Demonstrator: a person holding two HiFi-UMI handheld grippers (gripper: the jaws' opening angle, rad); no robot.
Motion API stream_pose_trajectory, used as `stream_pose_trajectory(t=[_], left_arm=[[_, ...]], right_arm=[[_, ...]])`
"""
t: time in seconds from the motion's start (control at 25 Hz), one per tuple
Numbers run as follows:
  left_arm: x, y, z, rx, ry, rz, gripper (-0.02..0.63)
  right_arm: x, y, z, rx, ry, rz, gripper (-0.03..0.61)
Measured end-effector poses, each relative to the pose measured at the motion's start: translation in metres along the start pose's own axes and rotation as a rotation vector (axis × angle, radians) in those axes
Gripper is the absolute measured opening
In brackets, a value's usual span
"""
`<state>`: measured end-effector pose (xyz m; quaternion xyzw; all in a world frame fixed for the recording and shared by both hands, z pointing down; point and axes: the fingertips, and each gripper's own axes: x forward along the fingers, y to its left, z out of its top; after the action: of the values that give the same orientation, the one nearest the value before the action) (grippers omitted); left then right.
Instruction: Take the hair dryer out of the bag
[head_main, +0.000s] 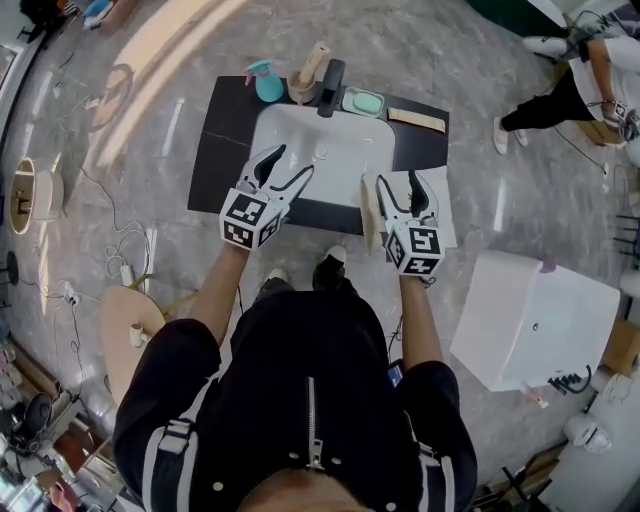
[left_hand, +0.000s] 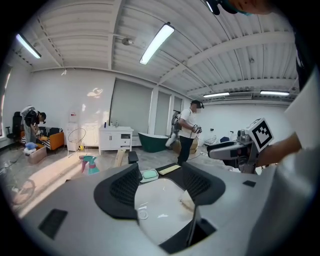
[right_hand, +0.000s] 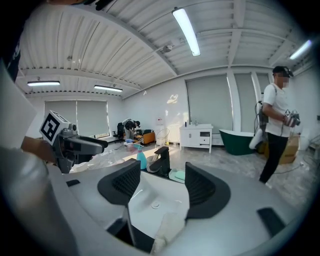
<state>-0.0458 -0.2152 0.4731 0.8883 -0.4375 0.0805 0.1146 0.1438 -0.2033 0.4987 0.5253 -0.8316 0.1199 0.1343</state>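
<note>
**Grippers, 2.** Left gripper (head_main: 290, 162), jaws wide apart with nothing between them, held over the near left rim of the basin. Right gripper (head_main: 398, 180), jaws likewise spread and empty, held over the near right rim.

**Bag, 1.** Cream cloth bag (head_main: 370, 215) lying along the basin's right edge, just left of the right gripper and not gripped. It shows low between the jaws in the right gripper view (right_hand: 170, 227). No hair dryer can be made out.

**Basin, 1.** White basin (head_main: 335, 135) set in a black countertop (head_main: 215, 150).

**Along the far edge, 1 of each:**
- teal spray bottle (head_main: 265, 82)
- black faucet (head_main: 330, 88)
- green soap dish (head_main: 362, 101)
- flat tan strip (head_main: 415, 118)

**Floor, right.** 1 loose white basin unit (head_main: 530, 320), well apart from the counter.

**Far right.** 1 person (head_main: 575, 85).
</note>
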Motion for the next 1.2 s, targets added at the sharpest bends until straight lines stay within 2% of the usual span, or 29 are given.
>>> stream_pose_trajectory(t=[0.4, 0.72, 0.88, 1.04, 1.2], left_arm=[[0.01, -0.01, -0.047, -0.063, 0.082, -0.017, 0.283], [0.007, -0.014, -0.079, -0.101, 0.142, -0.024, 0.282], [0.004, -0.017, -0.09, -0.11, 0.166, -0.028, 0.284], [0.002, -0.015, -0.094, -0.121, 0.175, -0.026, 0.284], [0.001, -0.014, -0.096, -0.122, 0.185, -0.025, 0.282]], right_arm=[[0.004, -0.001, -0.07, 0.016, 0.162, 0.006, 0.276], [0.005, 0.01, -0.143, -0.017, 0.352, 0.03, 0.27], [0.007, 0.01, -0.172, -0.012, 0.429, 0.015, 0.268], [0.009, 0.003, -0.196, -0.052, 0.509, -0.025, 0.265], [0.008, -0.003, -0.208, -0.085, 0.582, -0.073, 0.206]])
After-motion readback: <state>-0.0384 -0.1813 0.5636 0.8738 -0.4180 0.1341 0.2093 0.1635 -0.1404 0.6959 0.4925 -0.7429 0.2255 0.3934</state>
